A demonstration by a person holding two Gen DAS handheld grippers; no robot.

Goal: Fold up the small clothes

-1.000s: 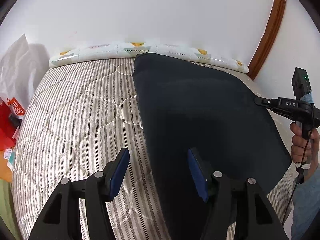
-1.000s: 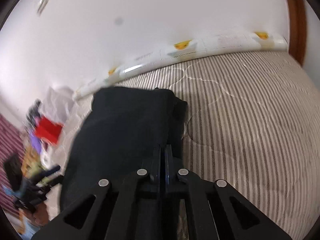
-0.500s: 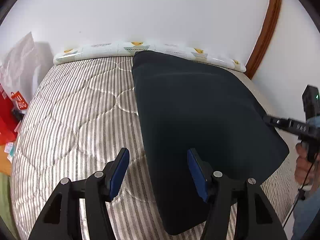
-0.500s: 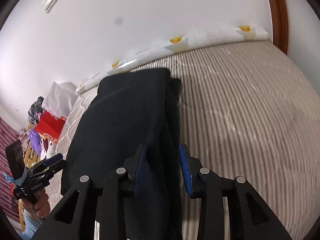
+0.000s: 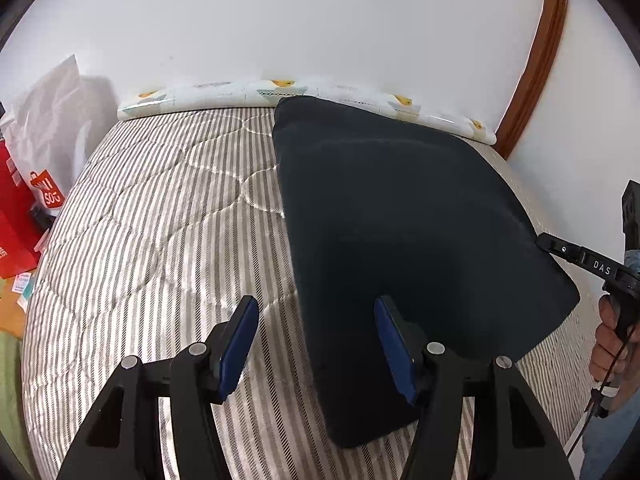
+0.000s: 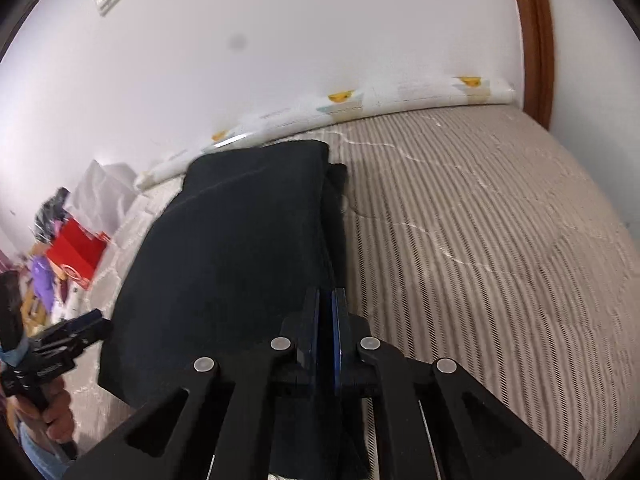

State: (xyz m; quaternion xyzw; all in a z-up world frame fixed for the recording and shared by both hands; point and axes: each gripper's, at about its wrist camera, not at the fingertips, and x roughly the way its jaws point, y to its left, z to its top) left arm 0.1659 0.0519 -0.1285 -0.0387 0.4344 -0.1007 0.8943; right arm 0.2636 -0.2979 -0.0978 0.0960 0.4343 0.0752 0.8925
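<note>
Dark cloth (image 5: 404,240) lies folded flat on the striped mattress (image 5: 160,216), far end up against the printed bolster (image 5: 224,94) at the wall. Right gripper (image 6: 329,312): jaws closed, pinching the cloth's right edge near the corner. Left gripper (image 5: 316,344): jaws apart, nothing held; cloth's left edge sits between the pads, right pad (image 5: 394,354) over the fabric, left one over bare mattress. Red bags (image 5: 16,216) off the left side.
</note>
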